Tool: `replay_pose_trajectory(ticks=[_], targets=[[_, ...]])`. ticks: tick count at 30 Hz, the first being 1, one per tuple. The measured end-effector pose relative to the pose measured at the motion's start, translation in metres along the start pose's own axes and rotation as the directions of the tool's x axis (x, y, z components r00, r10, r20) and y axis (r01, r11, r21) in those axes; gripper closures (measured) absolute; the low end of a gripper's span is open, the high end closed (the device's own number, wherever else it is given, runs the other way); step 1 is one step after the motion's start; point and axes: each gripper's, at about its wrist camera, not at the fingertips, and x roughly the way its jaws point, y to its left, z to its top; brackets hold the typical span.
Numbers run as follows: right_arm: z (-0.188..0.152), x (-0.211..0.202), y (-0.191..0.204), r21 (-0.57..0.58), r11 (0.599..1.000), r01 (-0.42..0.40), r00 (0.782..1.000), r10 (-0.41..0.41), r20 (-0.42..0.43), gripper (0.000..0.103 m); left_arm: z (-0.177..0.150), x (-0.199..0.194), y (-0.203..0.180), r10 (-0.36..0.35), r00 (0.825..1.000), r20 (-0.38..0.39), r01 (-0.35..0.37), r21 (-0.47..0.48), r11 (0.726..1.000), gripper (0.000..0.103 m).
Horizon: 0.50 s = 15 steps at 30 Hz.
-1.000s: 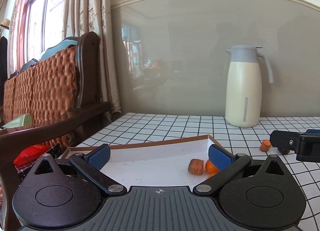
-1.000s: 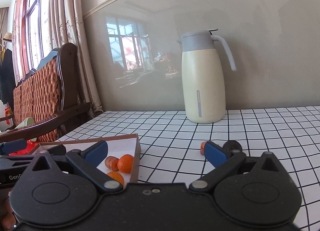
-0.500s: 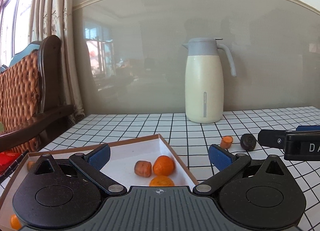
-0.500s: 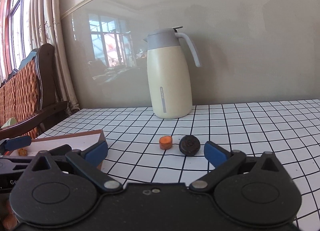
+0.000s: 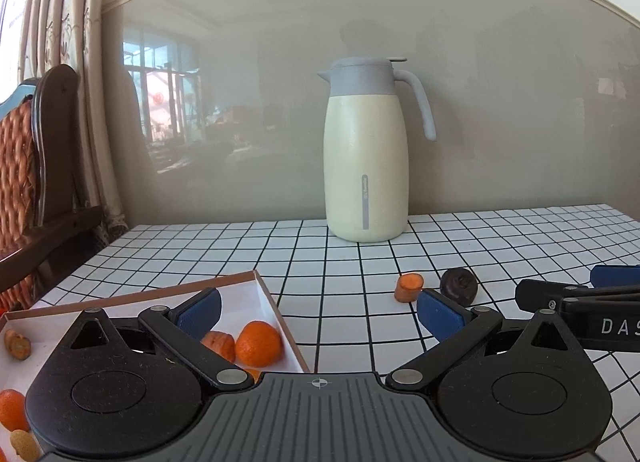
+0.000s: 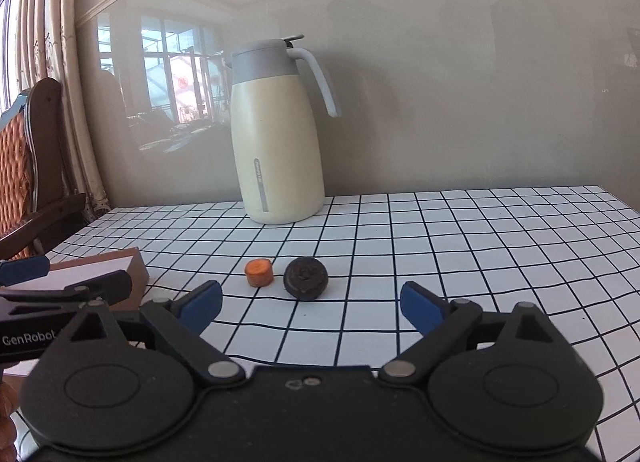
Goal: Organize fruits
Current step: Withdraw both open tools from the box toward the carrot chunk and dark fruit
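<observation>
Change since a second ago: both my views have swung to the right across the checked tabletop [image 6: 460, 246]. The box [image 5: 264, 294], then filling my left view, now sits at that view's lower left. The carrot stub [image 6: 259, 272] and the dark round fruit [image 6: 306, 278], then half hidden behind my right finger, now lie in plain sight ahead of my right gripper [image 6: 310, 304]. The jug [image 6: 278, 134] has slid leftward in the right view.

Count, loose on the tabletop: one carrot stub, one dark round fruit, just beside each other, apart, near the middle of the tabletop and in front of the jug.

Count, in the box: one whole tangerine [image 5: 258, 343] and one orange-brown piece [image 5: 219, 344] at its right-hand corner; a sliver of another orange fruit below them, mostly hidden by my gripper; one small piece [image 5: 17, 344] by the left wall; one more tangerine [image 5: 12, 408] and one pale piece [image 5: 24, 444] at the near left edge.

Count, other: one cream jug with grey lid, upright near the tabletop's far edge.

Pose: my left gripper [image 5: 319, 312] hangs over the box's right corner, tilted slightly downward, jaws wide, nothing between them. My right gripper points at the two loose items, tilted likewise; its jaws are closing from full spread, nothing between them yet.
</observation>
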Motion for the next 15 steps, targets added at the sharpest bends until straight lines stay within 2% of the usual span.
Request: replay_pose_trajectory(ticks=[3,9,13,15], targets=[[0.0,0.003,-0.008,0.016,1.0,0.01,1.0,-0.01,-0.015,0.025,0.003,0.009,-0.007,-0.018,1.0,-0.012,0.018,0.011,1.0,0.0],[0.003,0.016,-0.015,0.02,1.0,0.008,0.999,-0.007,-0.042,0.035,0.006,0.022,-0.018,-0.048,0.998,-0.046,0.05,0.032,0.998,0.0],[0.005,0.029,-0.012,0.015,1.0,-0.009,0.998,0.01,-0.066,0.041,0.006,0.028,-0.021,-0.044,0.996,-0.074,0.048,0.053,0.997,0.0],[0.006,0.035,-0.009,0.009,1.0,-0.016,0.997,0.017,-0.074,0.044,0.008,0.035,-0.02,-0.046,0.995,-0.092,0.052,0.057,0.997,0.005]])
